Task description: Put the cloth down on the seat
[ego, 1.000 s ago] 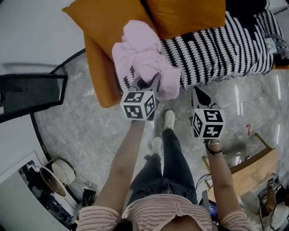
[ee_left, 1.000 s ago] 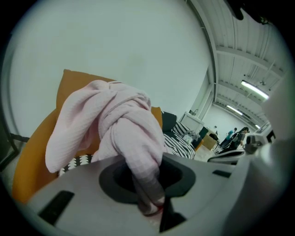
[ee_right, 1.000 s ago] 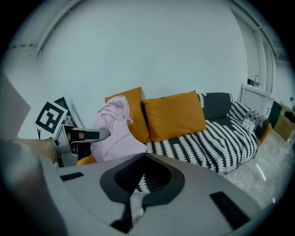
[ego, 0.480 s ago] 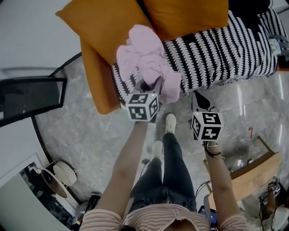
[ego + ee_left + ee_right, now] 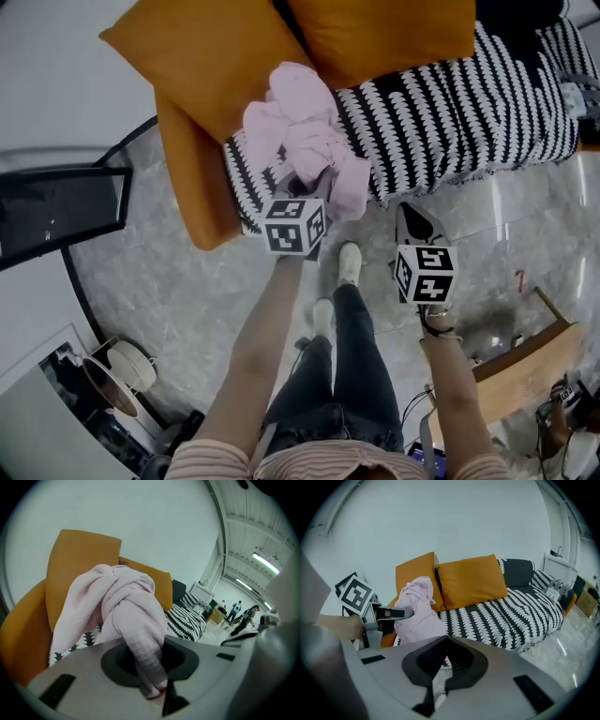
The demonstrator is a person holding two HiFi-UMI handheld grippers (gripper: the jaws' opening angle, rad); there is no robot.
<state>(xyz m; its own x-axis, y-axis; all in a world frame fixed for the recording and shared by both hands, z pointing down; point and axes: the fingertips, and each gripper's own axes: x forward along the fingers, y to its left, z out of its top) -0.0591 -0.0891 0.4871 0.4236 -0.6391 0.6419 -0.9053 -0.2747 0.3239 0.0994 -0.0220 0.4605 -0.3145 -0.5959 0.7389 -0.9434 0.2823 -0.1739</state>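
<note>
A bunched pale pink cloth [image 5: 302,131] hangs over the front left corner of the sofa seat [image 5: 459,112], which has a black-and-white patterned cover. My left gripper [image 5: 314,175] is shut on the cloth's lower end. In the left gripper view the cloth [image 5: 122,616] runs down between the jaws of the left gripper [image 5: 152,691]. The right gripper view shows the cloth [image 5: 419,611], the left gripper [image 5: 391,613] and the seat [image 5: 511,616]. My right gripper [image 5: 412,220] is shut with nothing in it, over the floor just in front of the sofa.
Two orange cushions [image 5: 211,56] [image 5: 375,28] lean at the sofa's back and left end. A black-framed table [image 5: 56,202] stands to the left and a wooden piece [image 5: 525,352] at lower right. The person's shoes [image 5: 349,262] are on the marble floor. People [image 5: 236,611] stand far off.
Both grippers have sunk, and the cloth has come down with the left one toward the seat's front corner. The grip on the cloth is unchanged.
</note>
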